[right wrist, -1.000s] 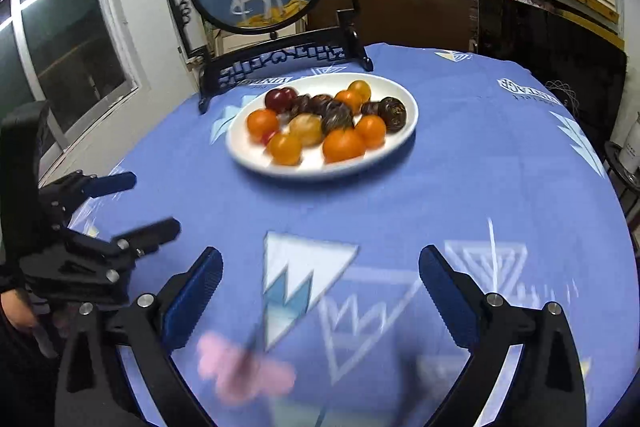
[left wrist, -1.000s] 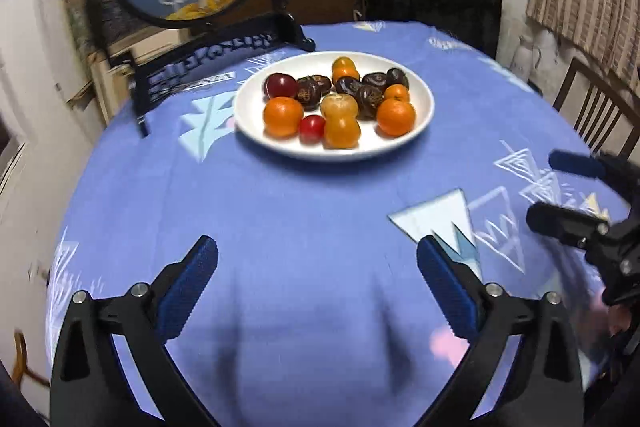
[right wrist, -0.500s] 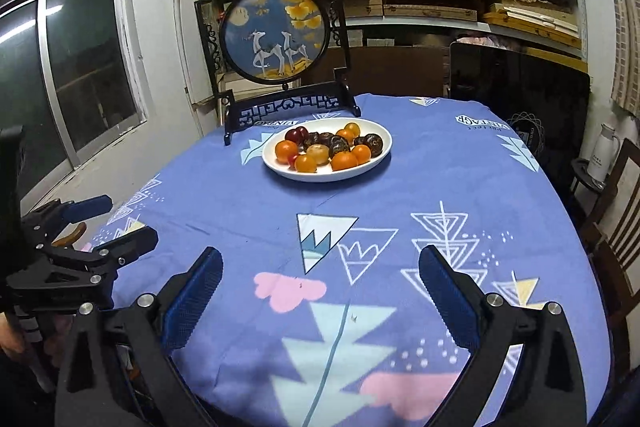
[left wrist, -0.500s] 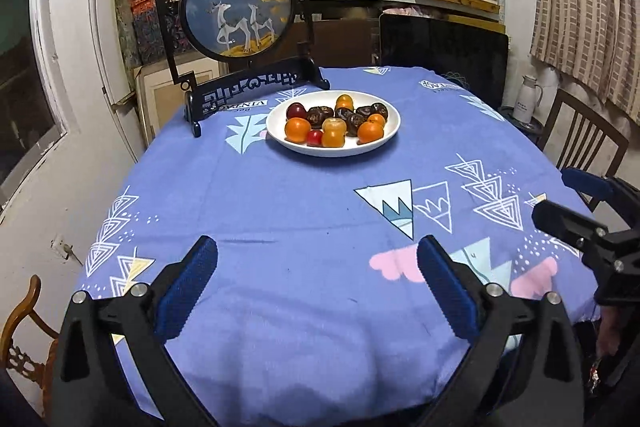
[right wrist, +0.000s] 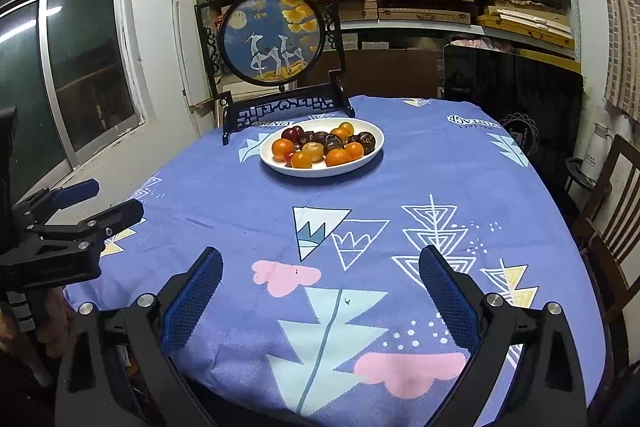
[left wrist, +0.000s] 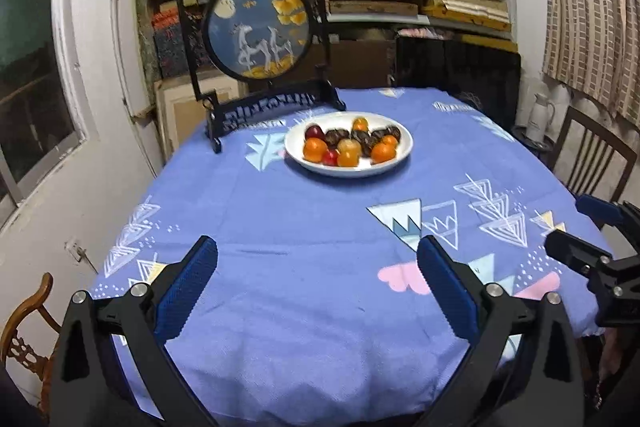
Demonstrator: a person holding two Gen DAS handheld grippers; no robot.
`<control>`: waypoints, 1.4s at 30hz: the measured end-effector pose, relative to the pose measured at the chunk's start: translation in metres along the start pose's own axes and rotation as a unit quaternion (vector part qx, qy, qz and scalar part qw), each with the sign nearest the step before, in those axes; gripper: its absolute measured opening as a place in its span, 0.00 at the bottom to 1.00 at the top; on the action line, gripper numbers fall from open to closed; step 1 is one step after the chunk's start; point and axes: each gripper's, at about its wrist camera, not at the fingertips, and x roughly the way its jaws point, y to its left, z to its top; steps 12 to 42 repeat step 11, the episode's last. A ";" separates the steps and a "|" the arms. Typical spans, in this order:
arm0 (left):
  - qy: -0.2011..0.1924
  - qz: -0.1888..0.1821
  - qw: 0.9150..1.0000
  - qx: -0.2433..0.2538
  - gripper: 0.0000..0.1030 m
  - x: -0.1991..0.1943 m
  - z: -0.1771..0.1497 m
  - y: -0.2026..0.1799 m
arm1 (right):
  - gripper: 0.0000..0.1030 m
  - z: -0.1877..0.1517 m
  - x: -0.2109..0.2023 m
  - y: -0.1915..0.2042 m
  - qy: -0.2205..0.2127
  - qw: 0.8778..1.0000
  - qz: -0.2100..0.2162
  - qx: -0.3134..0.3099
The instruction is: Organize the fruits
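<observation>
A white plate stands on the far half of the blue-clothed table. It holds several oranges, dark fruits and red fruits. My left gripper is open and empty above the table's near edge. My right gripper is open and empty, also near the front edge. Each shows at the side of the other's view, the right gripper and the left gripper.
A round painted screen on a black stand rises just behind the plate. Wooden chairs stand at the right and lower left. Shelves of boxes fill the back wall; a window is at the left.
Both grippers have pulled back and up from close over the table to its near edge. The plate now looks smaller and farther. Both stay open and empty.
</observation>
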 end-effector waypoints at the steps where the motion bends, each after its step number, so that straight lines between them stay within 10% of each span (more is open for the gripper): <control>1: -0.003 0.001 1.000 0.000 0.95 -0.001 0.000 0.000 | 0.96 0.000 -0.001 -0.001 -0.001 1.000 0.000 0.001; 42: 0.009 0.023 1.000 -0.005 0.95 0.006 0.003 0.006 | 0.96 -0.002 -0.001 -0.002 0.000 1.000 -0.003 -0.001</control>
